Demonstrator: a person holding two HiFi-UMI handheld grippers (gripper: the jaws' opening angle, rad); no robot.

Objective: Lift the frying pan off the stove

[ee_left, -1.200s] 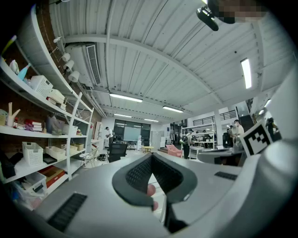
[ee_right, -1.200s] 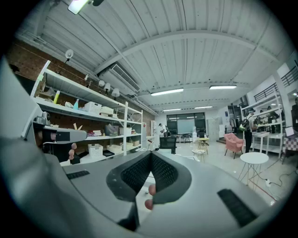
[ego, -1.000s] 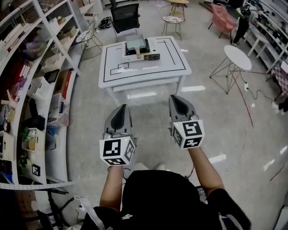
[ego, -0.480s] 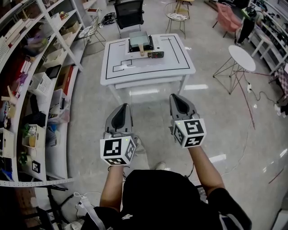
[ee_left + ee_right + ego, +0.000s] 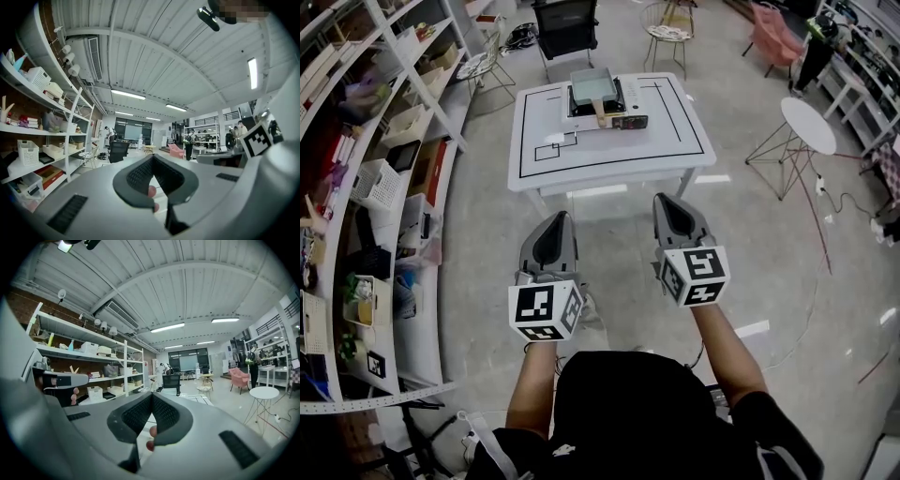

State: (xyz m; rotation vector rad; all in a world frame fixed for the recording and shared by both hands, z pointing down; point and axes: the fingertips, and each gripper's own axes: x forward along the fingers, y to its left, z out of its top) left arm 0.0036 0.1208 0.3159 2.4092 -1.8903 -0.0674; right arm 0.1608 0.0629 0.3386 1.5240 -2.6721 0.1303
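Observation:
A square grey frying pan [image 5: 590, 86] with a wooden handle sits on a portable stove [image 5: 609, 108] on the white table [image 5: 609, 145] ahead of me. Both grippers hang well short of the table, over the floor. My left gripper [image 5: 555, 218] is shut with nothing in it, and its tips meet in the left gripper view [image 5: 152, 159]. My right gripper [image 5: 667, 202] is shut and empty too, its pads touching in the right gripper view [image 5: 151, 397]. Pan and stove do not show in either gripper view.
Shelving [image 5: 366, 178] full of boxes and baskets runs along the left. A black office chair [image 5: 564, 23] stands behind the table. A small round white table [image 5: 806, 125] and a pink armchair [image 5: 772, 37] are to the right. Cables trail over the floor at right.
The table with the pan has drifted slightly nearer and lower in the head view as I step forward. Both grippers keep their pose, shut.

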